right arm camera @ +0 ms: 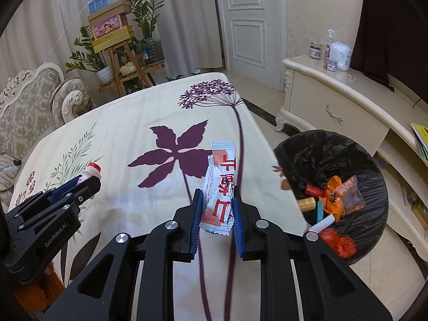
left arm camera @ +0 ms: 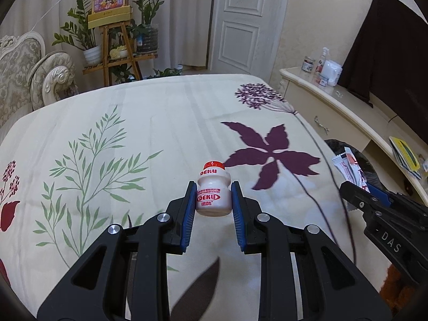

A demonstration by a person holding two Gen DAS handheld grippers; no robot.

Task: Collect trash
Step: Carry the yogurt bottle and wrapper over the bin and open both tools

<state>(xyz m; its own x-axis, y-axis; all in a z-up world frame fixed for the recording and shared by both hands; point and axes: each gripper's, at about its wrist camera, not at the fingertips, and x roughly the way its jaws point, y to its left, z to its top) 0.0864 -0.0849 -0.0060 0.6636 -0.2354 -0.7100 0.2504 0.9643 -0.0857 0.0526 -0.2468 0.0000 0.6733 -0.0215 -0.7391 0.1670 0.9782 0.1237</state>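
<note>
We see left gripper (left arm camera: 213,200) angled down over bench (left arm camera: 160,123), clamping upright red-capped white bottle (left arm camera: 214,192); right gripper (right arm camera: 216,208) pinching red-white wrapper (right arm camera: 219,184) beside black-lined bin (right arm camera: 334,147).

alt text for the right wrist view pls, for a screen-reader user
The right gripper pinches a white-and-red snack wrapper above a floral tablecloth. A black-lined trash bin holding other litter stands on the floor to the right. At left, the left gripper holds a small red-capped bottle.

The bin (left arm camera: 345,147) is mostly hidden behind the wrapper (left arm camera: 347,167) and right gripper (left arm camera: 355,196)
</note>
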